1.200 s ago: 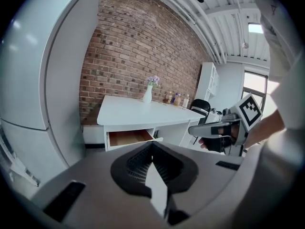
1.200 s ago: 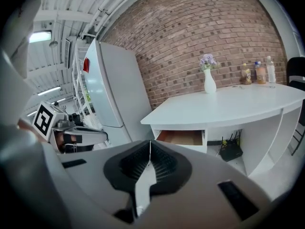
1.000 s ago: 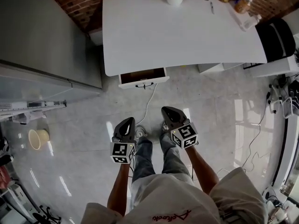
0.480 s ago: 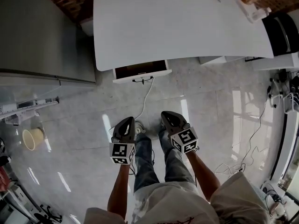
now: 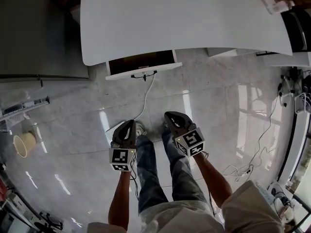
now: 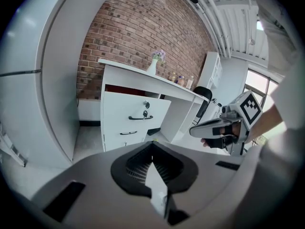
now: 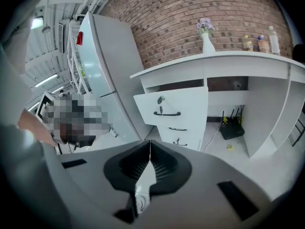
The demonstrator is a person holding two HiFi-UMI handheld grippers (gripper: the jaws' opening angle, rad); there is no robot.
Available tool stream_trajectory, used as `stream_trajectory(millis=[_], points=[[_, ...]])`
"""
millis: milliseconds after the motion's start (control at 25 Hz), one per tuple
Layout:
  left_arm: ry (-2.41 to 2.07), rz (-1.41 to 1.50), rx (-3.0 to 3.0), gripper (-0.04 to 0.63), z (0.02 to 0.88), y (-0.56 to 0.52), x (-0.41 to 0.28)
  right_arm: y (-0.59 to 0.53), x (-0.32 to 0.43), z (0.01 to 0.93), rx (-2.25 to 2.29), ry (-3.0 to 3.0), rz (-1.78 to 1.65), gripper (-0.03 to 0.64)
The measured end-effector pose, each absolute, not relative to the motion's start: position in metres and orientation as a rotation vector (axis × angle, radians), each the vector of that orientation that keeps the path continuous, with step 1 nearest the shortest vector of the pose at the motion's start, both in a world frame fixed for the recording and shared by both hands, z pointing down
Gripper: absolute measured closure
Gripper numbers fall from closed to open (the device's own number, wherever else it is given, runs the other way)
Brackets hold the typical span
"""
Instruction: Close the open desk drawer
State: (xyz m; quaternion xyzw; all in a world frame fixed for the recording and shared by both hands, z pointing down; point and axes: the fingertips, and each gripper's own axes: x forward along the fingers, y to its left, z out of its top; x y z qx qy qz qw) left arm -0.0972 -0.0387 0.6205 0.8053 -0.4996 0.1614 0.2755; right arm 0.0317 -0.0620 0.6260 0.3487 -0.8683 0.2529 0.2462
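The open drawer (image 5: 141, 64) juts from under the white worktop (image 5: 184, 18), well apart from the left hand-held gripper (image 5: 129, 126) and the right hand-held gripper (image 5: 171, 117), both pressed together and empty. Compared with a second ago, worktop and drawer loom larger in the head view. Glossy grey floor (image 5: 218, 106) tiles lie below; a brick wall (image 7: 190, 13) stands behind.

Drawer (image 5: 141, 63) interior — dark, half under the desk (image 5: 184, 18)

Head view: overhead, steeply down, desk (image 5: 180, 18) at frame top. Gripper views: low, facing desk front, well back. All three share drawer (image 5: 141, 64).
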Motion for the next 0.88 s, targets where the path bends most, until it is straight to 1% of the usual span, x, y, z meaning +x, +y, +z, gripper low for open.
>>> stream_trajectory(millis=[280,400,480,680,800,880], points=[[-1.343,0.43,2.141,0.583,0.658,-0.04,-0.099,-0.057,0.027,0.663,0.941,-2.347,0.721,0.598],[-1.335,0.345,2.103,0.583,0.661,-0.04,-0.1,-0.054,0.027,0.666,0.967,-2.35,0.838,0.598],[-1.286,0.139,2.034,0.583,0.657,-0.045,-0.101,-0.06,0.028,0.663,1.02,-2.384,1.038,0.598],[-1.176,-0.401,1.759,0.583,0.651,-0.063,-0.115,-0.08,0.036,0.657,1.126,-2.441,1.763,0.6],[-1.093,-0.813,1.472,0.583,0.655,-0.071,-0.13,-0.095,0.047,0.655,1.201,-2.43,2.233,0.6],[-1.021,-1.055,1.273,0.583,0.657,-0.075,-0.138,-0.102,0.056,0.656,1.259,-2.4,2.47,0.6]])
